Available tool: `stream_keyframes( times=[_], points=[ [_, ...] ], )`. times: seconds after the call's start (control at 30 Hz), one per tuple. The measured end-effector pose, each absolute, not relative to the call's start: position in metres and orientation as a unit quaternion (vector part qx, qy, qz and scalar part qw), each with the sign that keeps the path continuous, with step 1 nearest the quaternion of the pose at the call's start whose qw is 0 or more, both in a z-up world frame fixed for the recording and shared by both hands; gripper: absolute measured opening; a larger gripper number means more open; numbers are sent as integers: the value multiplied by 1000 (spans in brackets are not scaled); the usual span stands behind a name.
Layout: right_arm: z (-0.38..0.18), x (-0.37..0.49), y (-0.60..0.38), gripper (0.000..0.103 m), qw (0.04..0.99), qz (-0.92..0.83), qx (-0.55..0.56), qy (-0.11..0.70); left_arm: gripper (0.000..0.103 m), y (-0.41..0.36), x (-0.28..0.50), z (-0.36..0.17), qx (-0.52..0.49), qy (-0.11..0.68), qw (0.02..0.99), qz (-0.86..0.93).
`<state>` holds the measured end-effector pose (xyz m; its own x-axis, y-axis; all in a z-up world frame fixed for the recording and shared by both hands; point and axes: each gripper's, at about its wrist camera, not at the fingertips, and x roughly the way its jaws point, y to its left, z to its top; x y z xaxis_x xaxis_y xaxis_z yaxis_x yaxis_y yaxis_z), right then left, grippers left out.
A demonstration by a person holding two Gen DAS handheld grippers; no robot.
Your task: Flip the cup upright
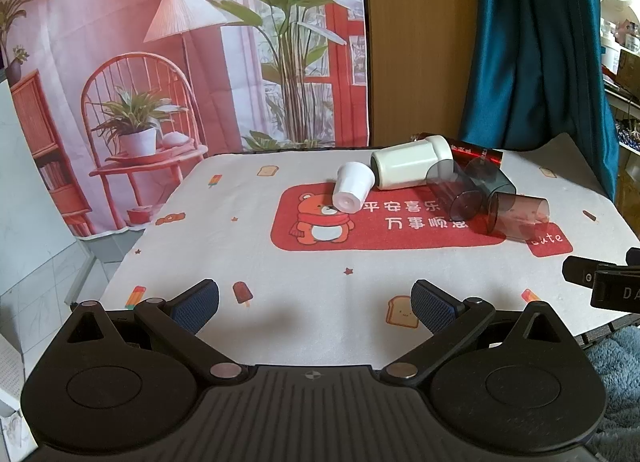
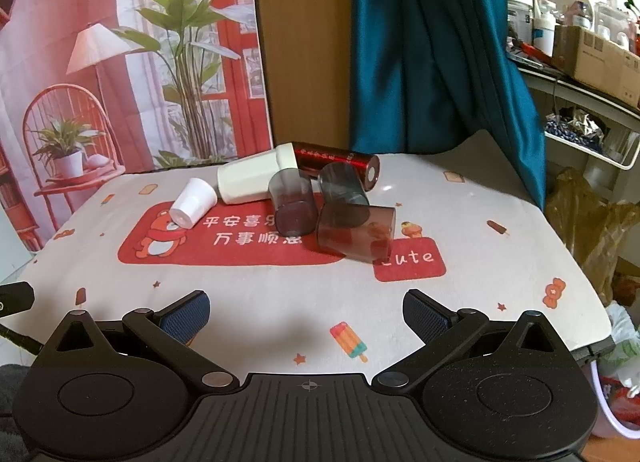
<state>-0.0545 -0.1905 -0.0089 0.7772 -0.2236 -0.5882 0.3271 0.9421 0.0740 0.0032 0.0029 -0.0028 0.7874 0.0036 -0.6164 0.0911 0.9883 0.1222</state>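
The left gripper [image 1: 315,304] and right gripper [image 2: 306,312] hover low over the near edge of the printed tablecloth [image 2: 240,302], jaws spread wide, holding nothing. At twelve o'clock, well apart from them, a pile of cups lies tipped over: a small white cup [image 2: 193,202] at its left touching a cream cup [image 2: 256,178], three smoky translucent cups [image 2: 354,234] and a dark red can [image 2: 340,163] behind.
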Motion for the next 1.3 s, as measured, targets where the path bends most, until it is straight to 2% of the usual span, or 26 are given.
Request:
stream_keyframes(
  times=[1.3],
  points=[
    [-12,-54,-191,103,936,-151,89,304,103,5,5,-5,69,332,941,-20]
  ],
)
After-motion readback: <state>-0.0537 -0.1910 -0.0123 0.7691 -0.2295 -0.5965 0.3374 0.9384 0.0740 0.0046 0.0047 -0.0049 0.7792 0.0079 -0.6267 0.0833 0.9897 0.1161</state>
